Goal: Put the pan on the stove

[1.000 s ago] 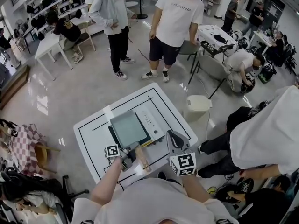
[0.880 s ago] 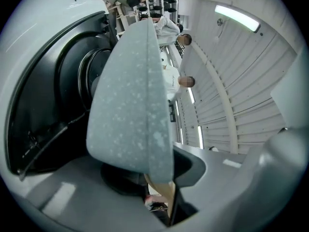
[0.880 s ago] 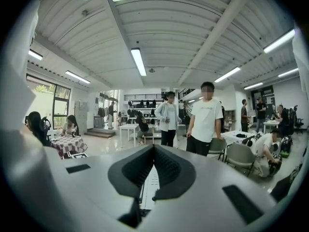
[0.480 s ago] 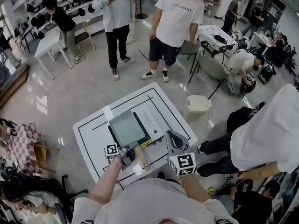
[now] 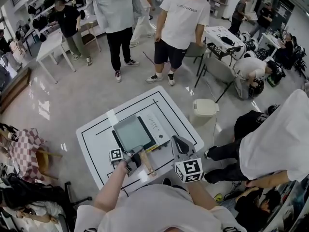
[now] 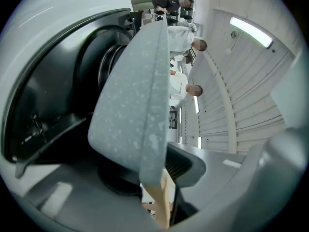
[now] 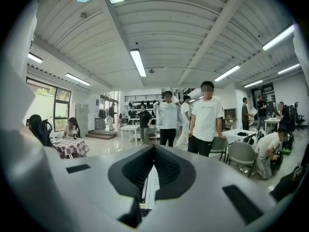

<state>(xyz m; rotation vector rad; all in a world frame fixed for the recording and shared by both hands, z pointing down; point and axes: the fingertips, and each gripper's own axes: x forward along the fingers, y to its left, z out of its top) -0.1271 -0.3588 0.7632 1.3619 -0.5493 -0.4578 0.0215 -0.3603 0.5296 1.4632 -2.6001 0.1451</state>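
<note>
A grey square pan sits over the dark plate of the stove on a white table. The left gripper is clamped on its wooden handle. The right gripper hangs just beside the stove's near corner with its jaws pressed together and nothing between them. No view shows whether the pan's base rests on the plate or floats just clear of it.

The likely risk lies in the grip. The jaws pinch only the slim handle, well away from the pan's body, so the pan could twist or droop in them. If the base is not flat when the jaws open, the pan could tip or clatter onto the plate. A sideways nudge on the way down could also leave it off-centre or push the stove across the table. The right gripper gives no support.

The pan is shallow and pale grey, flecked with lighter speckles, with rounded corners. Its light wood handle points back toward the person. In the left gripper view it shows edge-on, with the stove's black surface behind it.
</note>
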